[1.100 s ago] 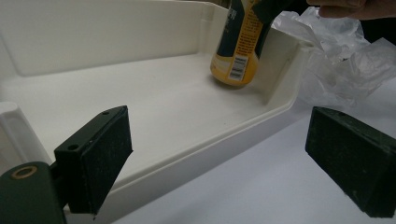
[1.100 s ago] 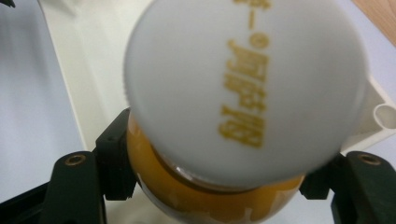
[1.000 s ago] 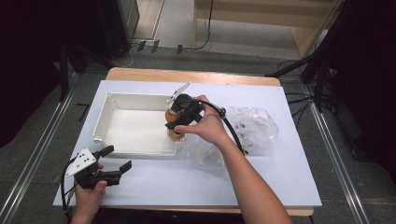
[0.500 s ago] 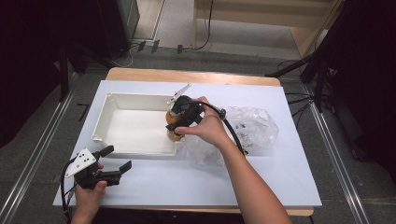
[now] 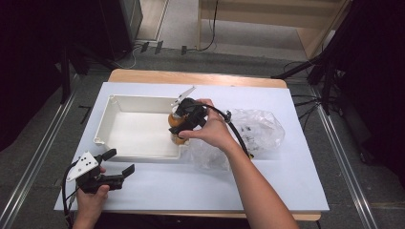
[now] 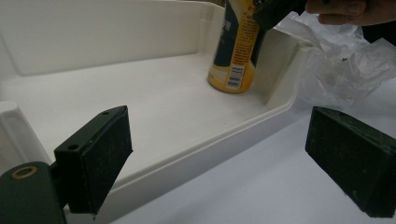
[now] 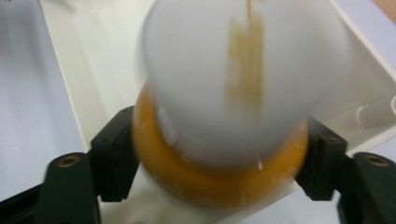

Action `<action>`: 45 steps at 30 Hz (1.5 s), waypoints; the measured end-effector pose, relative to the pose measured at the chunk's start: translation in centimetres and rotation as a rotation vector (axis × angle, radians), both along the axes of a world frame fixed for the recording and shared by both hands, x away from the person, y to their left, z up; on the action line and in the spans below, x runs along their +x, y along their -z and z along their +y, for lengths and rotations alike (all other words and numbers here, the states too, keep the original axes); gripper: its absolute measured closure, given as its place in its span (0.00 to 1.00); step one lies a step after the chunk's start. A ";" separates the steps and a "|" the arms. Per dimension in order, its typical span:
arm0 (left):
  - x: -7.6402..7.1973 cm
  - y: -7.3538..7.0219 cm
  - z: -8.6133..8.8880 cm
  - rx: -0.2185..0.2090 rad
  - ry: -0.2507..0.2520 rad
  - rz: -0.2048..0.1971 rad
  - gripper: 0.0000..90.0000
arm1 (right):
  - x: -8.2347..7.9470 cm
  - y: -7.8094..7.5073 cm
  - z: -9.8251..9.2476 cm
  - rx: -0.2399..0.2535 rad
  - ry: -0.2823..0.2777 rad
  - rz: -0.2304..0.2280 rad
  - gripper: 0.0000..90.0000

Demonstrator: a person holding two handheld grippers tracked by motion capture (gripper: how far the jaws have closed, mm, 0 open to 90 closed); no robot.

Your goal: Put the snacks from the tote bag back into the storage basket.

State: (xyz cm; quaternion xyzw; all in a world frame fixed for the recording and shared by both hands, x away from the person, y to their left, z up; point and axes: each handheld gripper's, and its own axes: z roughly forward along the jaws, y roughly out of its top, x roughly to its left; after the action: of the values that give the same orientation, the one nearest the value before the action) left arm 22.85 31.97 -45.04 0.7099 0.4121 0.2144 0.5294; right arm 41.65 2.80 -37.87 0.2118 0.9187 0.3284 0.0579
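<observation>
A yellow bottle (image 5: 177,138) with a dark label and a white cap stands upright in the near right corner of the white tray (image 5: 106,125). My right gripper (image 5: 181,125) comes down over it from above. In the right gripper view the black pads (image 7: 114,158) lie against both sides of the bottle (image 7: 219,177); the jaws have just been opening slightly with the bottle still between them. My left gripper (image 5: 119,162) rests open on the table in front of the tray's near left corner, holding nothing. From there it looks across the tray floor (image 6: 140,107) at the bottle (image 6: 236,51).
A crumpled clear plastic bag (image 5: 260,128) lies on the white tabletop just right of the tray, touching its corner. The tray's low walls surround the bottle on two sides. Bare tabletop runs along the near edge.
</observation>
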 end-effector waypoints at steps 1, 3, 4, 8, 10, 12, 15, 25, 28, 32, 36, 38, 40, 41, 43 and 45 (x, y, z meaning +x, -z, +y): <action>0.0 0.0 0.0 -0.001 -0.001 -0.001 0.09 | 0.0 -0.1 -0.1 0.009 0.002 -0.003 0.27; 0.0 0.0 0.0 0.000 0.000 -0.001 0.09 | 0.0 -0.3 -0.2 0.020 0.001 0.000 0.23; 0.0 0.0 0.0 0.001 0.000 -0.001 0.09 | 0.0 -0.3 -0.3 0.024 0.002 0.003 0.21; 0.0 0.0 0.0 -0.003 -0.002 -0.001 0.09 | -0.2 -0.7 -0.8 0.042 0.001 -0.008 0.15; 0.0 0.0 0.0 -0.003 -0.002 -0.001 0.09 | -0.3 -0.8 -1.2 0.057 0.004 -0.015 0.15; 0.0 0.0 0.0 0.000 -0.001 0.000 0.09 | -0.4 -1.0 -1.6 0.058 0.018 -0.027 0.15; 0.0 0.0 0.0 0.001 -0.001 0.000 0.09 | -0.3 -1.1 -2.3 0.068 0.027 -0.037 0.15; 0.0 0.0 0.0 -0.005 -0.005 -0.001 0.09 | -0.4 -1.4 -5.0 0.113 0.085 -0.049 0.15; 0.0 0.0 0.0 -0.004 -0.004 0.000 0.09 | -0.5 -1.5 -5.7 0.118 0.092 -0.055 0.15; 0.0 0.0 0.0 -0.002 -0.005 0.000 0.09 | -0.7 -1.7 -6.5 0.130 0.108 -0.063 0.15; -0.1 0.0 0.0 -0.006 -0.006 -0.001 0.09 | -0.9 -1.7 -7.5 0.140 0.128 -0.064 0.15; -0.1 0.0 0.0 -0.006 -0.006 -0.001 0.09 | -0.9 -1.7 -7.9 0.146 0.137 -0.066 0.15; -0.1 0.0 0.0 -0.003 -0.005 -0.001 0.09 | -1.0 -1.7 -8.4 0.153 0.144 -0.065 0.15; -0.1 0.0 0.0 -0.004 -0.005 0.000 0.09 | -1.0 -1.6 -8.6 0.153 0.145 -0.068 0.15; -0.1 0.0 0.0 -0.006 -0.006 -0.001 0.09 | -1.1 -1.6 -9.1 0.155 0.156 -0.071 0.15; -0.1 0.0 0.0 -0.005 -0.006 -0.001 0.09 | -1.2 -1.5 -9.5 0.158 0.164 -0.071 0.15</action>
State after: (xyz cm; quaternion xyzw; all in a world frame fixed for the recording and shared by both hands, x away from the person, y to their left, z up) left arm 22.78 32.00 -45.07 0.7071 0.4145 0.2155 0.5307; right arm 40.44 -6.72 -36.38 0.2782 0.8670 0.4010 0.1001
